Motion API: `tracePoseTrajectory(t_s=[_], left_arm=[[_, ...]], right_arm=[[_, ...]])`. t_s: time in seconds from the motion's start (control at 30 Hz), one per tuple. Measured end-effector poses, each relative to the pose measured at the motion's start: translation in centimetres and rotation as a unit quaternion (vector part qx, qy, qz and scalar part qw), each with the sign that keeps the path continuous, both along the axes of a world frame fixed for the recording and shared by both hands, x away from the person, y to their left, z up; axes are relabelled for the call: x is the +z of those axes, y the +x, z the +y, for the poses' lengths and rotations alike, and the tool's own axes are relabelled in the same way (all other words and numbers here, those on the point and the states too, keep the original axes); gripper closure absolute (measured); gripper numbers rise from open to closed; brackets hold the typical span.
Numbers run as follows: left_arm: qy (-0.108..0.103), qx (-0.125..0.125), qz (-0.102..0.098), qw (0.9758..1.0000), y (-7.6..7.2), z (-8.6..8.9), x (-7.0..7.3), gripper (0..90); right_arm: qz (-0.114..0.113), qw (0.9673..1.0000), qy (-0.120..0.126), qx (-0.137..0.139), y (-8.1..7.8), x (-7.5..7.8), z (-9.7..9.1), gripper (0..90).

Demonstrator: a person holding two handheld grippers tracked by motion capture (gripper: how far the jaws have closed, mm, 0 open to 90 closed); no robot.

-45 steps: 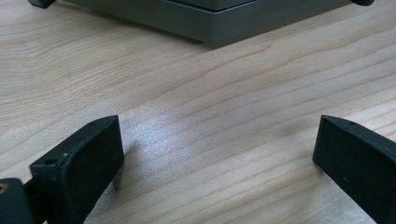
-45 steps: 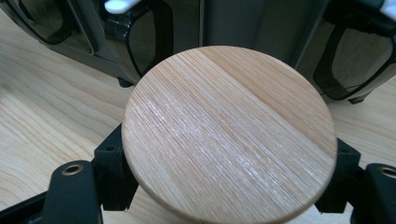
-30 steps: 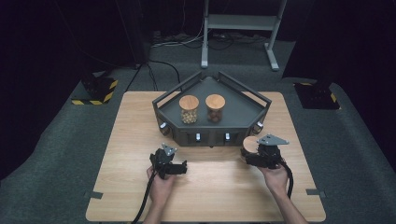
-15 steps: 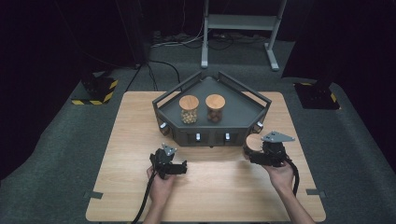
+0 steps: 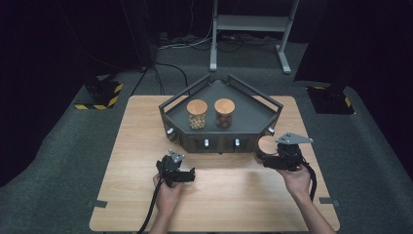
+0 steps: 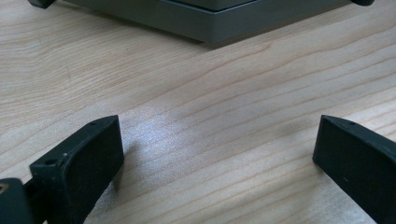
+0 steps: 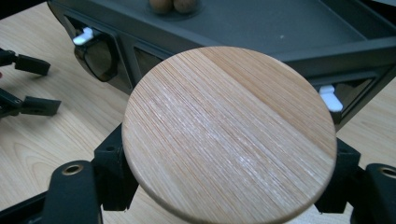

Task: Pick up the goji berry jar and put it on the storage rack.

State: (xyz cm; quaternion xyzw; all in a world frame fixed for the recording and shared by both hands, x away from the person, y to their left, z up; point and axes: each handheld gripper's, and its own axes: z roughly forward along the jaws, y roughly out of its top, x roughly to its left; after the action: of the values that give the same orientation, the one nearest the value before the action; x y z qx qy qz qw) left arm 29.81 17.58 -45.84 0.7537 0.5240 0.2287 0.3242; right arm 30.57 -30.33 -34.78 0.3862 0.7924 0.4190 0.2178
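Note:
My right gripper (image 7: 226,176) is shut on a jar with a round wooden lid (image 7: 229,133), its jaws pressing in from both sides under the lid. The jar's body is hidden beneath the lid. From above, that lidded jar (image 5: 263,145) hangs just off the front right corner of the dark grey tray (image 5: 253,116), with the right gripper (image 5: 275,159) behind it. My left gripper (image 5: 178,170) rests low over the wooden table, open, nothing between its fingers (image 6: 79,158). Two more wooden-lidded jars stand in the tray, one with pale contents (image 5: 197,114), one with dark contents (image 5: 224,112).
The tray's front wall carries small white latches (image 7: 330,98) and lies right ahead of the held jar. The tray's base corner (image 6: 210,35) sits in front of the left gripper. Bare tabletop (image 5: 234,195) spreads between the hands. Dark floor with cables surrounds the table.
The right gripper has risen a little with the jar in it, drifting slightly right. The left gripper has stayed where it was.

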Motion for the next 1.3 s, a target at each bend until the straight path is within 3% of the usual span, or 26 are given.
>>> tracePoseTrajectory(t_s=[0.43, 1.3], left_arm=[[0.000, 0.000, 0.000, 1.0000, 0.0, 0.0, 0.0, 1.8], [0.000, 0.000, 0.000, 1.0000, 0.0, 0.0, 0.0, 1.8]], right_arm=[[-0.005, 0.9998, -0.009, 0.019, 0.3, 3.1, 0.4, 25.7], [-0.002, 0.9996, -0.011, 0.025, 1.9, 6.8, 1.2, 25.7]])
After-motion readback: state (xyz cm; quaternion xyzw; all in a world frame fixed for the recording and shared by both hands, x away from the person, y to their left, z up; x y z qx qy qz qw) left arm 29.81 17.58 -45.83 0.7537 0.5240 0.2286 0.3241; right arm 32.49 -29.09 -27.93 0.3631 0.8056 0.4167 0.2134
